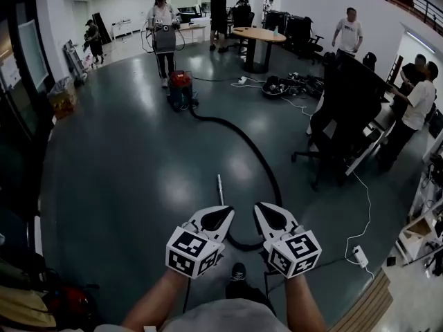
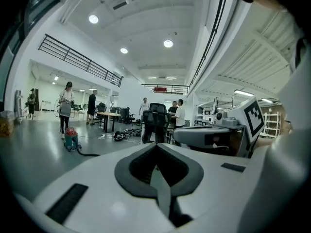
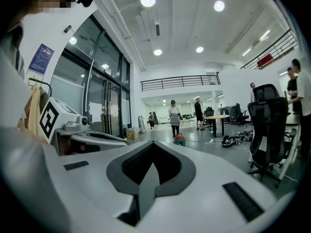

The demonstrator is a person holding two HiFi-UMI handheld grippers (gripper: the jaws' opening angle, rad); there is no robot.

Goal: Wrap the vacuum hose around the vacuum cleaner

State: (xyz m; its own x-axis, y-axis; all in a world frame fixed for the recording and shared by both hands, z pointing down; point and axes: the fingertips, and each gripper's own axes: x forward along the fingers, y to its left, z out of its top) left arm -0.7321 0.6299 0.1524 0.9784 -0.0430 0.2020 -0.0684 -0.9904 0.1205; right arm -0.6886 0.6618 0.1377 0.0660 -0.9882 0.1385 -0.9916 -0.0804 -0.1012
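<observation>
Head view: left gripper (image 1: 223,211) and right gripper (image 1: 261,208) hung side by side over the floor (image 1: 124,164), the vacuum cleaner (image 1: 180,88) well away, its vacuum hose (image 1: 257,156) snaking back under them. Left gripper view: fingers (image 2: 133,165) pressed together, empty. Right gripper view: fingers (image 3: 127,166) were pressed together too

A red top and a teal body are seen on the vacuum cleaner (image 1: 181,88); the vacuum hose (image 1: 242,144) is black. The floor (image 1: 124,185) is glossy dark grey. The left gripper (image 1: 220,214) and right gripper (image 1: 266,211) are white, with cubes patterned in black-and-white squares.
</observation>
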